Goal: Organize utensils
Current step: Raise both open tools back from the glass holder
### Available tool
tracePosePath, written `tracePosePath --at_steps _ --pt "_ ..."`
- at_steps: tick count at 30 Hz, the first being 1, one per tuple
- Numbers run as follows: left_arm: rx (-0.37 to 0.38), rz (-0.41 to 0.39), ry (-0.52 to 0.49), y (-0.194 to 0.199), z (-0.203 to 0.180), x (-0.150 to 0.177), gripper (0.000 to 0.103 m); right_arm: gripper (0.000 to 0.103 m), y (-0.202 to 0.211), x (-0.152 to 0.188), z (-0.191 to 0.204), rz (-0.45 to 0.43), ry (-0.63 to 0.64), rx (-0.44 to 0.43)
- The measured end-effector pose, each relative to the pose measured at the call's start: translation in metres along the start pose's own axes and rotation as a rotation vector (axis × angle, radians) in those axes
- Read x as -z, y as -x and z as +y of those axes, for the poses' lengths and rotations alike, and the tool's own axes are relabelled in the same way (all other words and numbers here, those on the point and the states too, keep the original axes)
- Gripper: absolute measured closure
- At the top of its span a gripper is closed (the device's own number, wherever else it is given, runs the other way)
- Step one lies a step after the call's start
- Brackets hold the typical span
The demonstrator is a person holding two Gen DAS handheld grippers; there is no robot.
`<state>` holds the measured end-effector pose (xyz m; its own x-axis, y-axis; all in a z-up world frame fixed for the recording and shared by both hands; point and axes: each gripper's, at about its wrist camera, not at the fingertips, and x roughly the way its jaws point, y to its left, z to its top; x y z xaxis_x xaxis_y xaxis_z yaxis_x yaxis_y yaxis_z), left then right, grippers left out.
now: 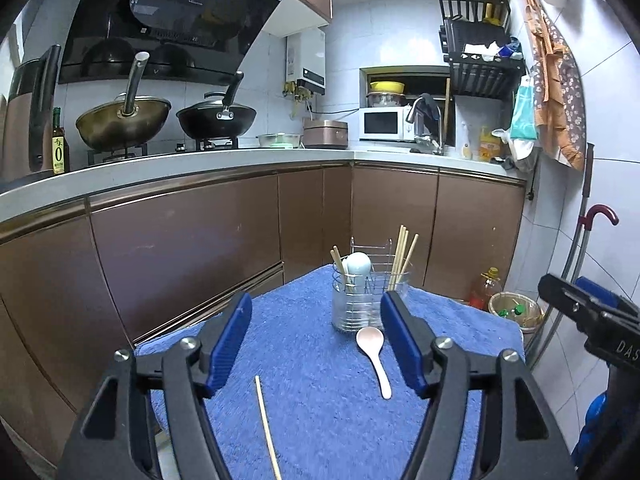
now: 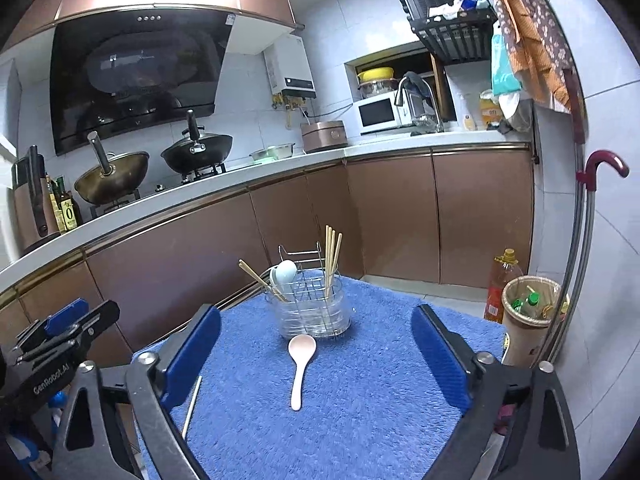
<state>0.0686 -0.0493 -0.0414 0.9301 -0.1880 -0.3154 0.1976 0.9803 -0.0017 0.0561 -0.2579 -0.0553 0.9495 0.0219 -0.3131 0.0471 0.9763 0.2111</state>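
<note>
Lying loose on the blue-towelled bench [image 2: 360, 420] just before the caddy [image 2: 310, 312]: pink spoon [image 2: 300, 364], light, rigid, likely slick, best taken mid-handle; thin chopstick [image 1: 267, 428], light, roll-prone; left tool [image 1: 316, 344] and right tool [image 2: 316, 356] both wide, empty.

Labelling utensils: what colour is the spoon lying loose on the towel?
Pale pink spoon, clearest in the right wrist view.

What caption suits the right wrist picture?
Open right tool faces a pink spoon lying before the utensil holder on a blue towel.
</note>
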Motion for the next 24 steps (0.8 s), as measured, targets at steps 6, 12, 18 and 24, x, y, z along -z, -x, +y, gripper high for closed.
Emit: tracePosePath --at_steps 6,12,18,24 --pt "0.006 -0.014 -0.012 0.02 0.005 0.003 0.035 0.0 0.017 0.001 0.012 -0.023 0.017 0.008" --pt "0.007 -0.034 -0.023 0.042 0.01 0.01 0.034 0.0 0.029 0.007 0.022 -0.026 0.033 0.015" --pt "0.0 -0.048 -0.022 0.055 0.019 0.012 0.034 0.0 0.038 0.014 0.028 -0.05 0.025 0.027" --pt "-0.003 -0.065 -0.017 0.066 0.026 0.014 0.033 0.0 0.048 0.015 0.031 -0.068 0.02 0.038"
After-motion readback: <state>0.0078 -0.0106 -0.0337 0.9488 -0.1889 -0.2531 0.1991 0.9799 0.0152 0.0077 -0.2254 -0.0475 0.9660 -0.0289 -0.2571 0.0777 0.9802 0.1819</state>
